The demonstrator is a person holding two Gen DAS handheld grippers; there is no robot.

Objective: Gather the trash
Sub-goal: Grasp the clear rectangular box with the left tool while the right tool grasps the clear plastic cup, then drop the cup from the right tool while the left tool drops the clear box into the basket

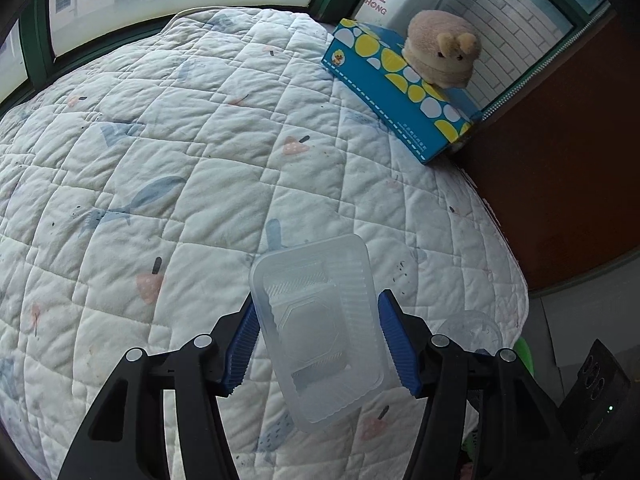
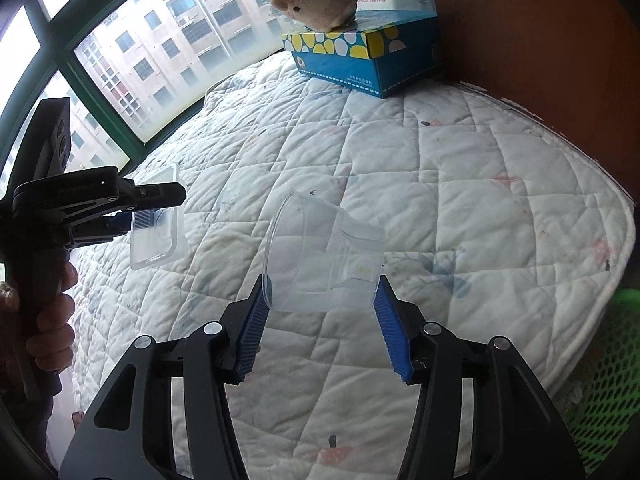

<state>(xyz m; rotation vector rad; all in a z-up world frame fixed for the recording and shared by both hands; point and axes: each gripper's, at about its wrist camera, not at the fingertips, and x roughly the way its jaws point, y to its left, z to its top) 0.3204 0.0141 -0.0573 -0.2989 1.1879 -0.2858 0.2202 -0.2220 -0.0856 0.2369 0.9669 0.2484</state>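
The clear tray is pinched in the left claw, the clear cup in the right claw; either thin, slick shell could be crushed or slipped onto the bed.

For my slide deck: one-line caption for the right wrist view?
Right hand-held gripper holds a clear plastic cup above the quilted bed; left hand-held gripper holds a plastic tray.

White quilted mattress pad with fish and mushroom print covers most of both views. Blue tissue box with yellow and white ovals sits at the pad's far corner, against the brown wall. Beige plush toy rests on top of the box. Green-framed window runs along the pad's far edge, apartment blocks outside. Green mesh basket beside the pad's near right edge.
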